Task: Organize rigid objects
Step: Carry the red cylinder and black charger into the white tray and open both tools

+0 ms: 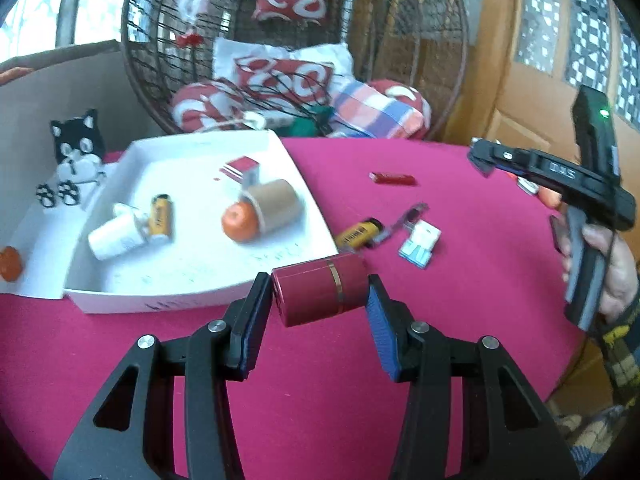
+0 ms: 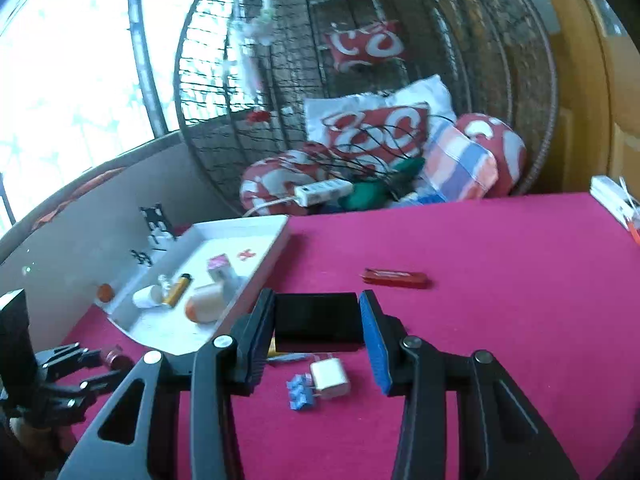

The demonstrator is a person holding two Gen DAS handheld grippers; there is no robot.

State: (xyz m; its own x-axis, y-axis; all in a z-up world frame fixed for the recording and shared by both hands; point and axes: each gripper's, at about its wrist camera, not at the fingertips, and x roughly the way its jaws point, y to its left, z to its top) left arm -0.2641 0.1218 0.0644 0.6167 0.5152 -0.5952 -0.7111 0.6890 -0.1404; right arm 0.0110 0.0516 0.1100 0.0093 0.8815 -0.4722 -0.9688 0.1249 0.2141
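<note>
White tray (image 1: pixel 192 300): a shallow cardboard box lid at the left of the magenta table (image 1: pixel 320 380). It holds a white cup on its side, a yellow battery, an orange fruit and a brown cardboard roll, plus a small red and white box near the back.

Left gripper (image 1: pixel 320 300): its two blue-padded fingers are closed on a dark red cylinder (image 1: pixel 320 290), gripping it end to end, just in front of the tray's near right corner. The picture cannot show whether the cylinder is lifted or resting on the cloth.

How the cylinder should handle: it looks like smooth, stiff metal with a thin gold band, probably light but slippery. Judged from this, it could twist out; a grip across the round body might hold more surely.

Loose items on the cloth: right of the cylinder lie a second yellow battery (image 1: pixel 358 234), a small white and blue packet (image 1: pixel 420 242) and, farther back, a flat red bar (image 1: pixel 394 178).

Right gripper (image 2: pixel 316 324): its fingers are closed on a flat black block (image 2: pixel 318 322), pads pressing its two short sides. Below it on the cloth sit a white charger plug (image 2: pixel 330 378) and blue connector pieces (image 2: pixel 299 390).

How the block should handle: rigid, matte and flat-sided, so likely to hold steady; its weight cannot be told.
</note>
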